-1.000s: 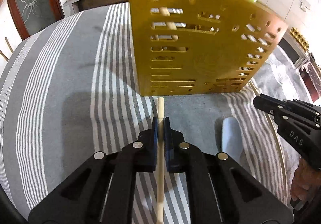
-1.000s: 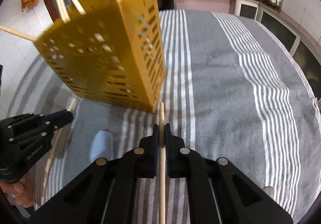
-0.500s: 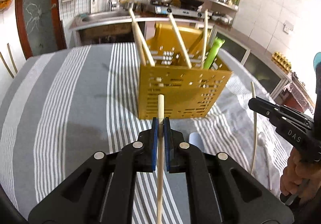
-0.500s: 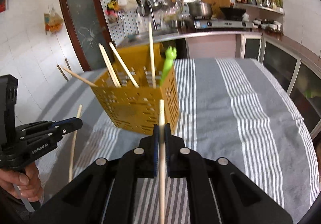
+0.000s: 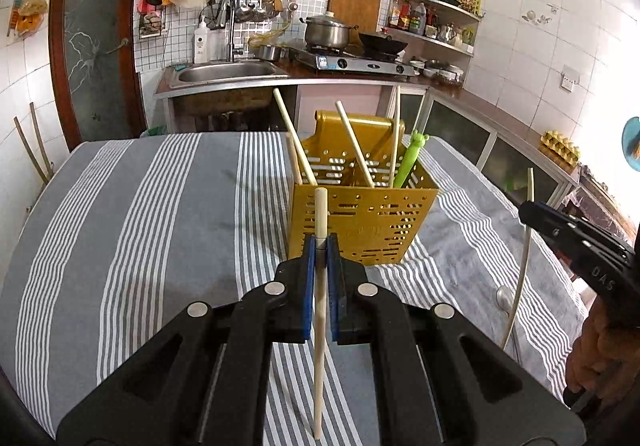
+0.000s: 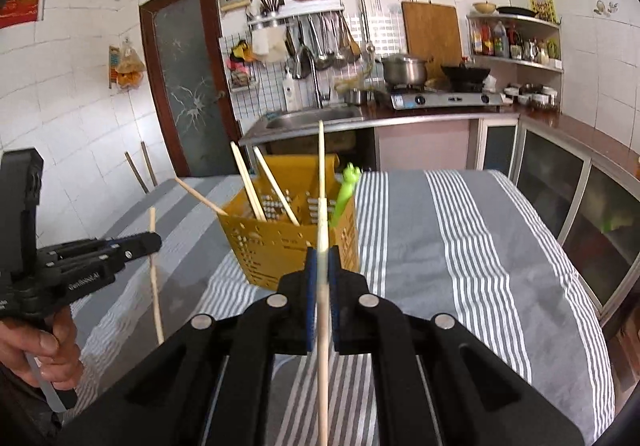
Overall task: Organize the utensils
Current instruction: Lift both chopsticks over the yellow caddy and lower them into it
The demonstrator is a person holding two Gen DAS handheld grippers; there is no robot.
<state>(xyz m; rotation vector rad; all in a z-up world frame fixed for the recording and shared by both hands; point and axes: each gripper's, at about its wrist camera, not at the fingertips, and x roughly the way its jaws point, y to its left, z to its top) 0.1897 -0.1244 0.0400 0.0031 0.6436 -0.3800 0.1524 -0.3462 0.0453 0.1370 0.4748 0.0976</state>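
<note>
— What's changed since a second ago?
— Both grippers have risen and tipped up. The yellow basket point(image 5: 362, 224) filled the views then; now it sits farther off, with the sink point(image 5: 224, 72) and stove point(image 5: 352, 60) showing behind it.

— Left gripper?
— The left gripper point(image 5: 320, 242) is clamped on a chopstick point(image 5: 320, 306), which runs up between the blue pads point(image 5: 308, 286), its tip poking out above them in front of the basket wall.

— And the right?
— The right gripper point(image 6: 322, 258) is likewise clamped on a chopstick of its own point(image 6: 323, 326). In the left view that stick stands nearly upright point(image 5: 520, 258) over the table's right side, with a spoon point(image 5: 503, 296) lying on the cloth point(image 5: 160, 214) just beside its lower end.

— Where's the basket?
— Upright on the striped cloth, about mid-table toward the far edge. Several chopsticks lean in its compartments; one pokes out over its left rim in the right view point(image 6: 200, 198). A green frog-topped utensil point(image 5: 410, 162) stands in the right-hand compartment.

— Any hands?
— The left hand point(image 6: 36, 346) shows at the right view's left edge, gripping its handle.
</note>
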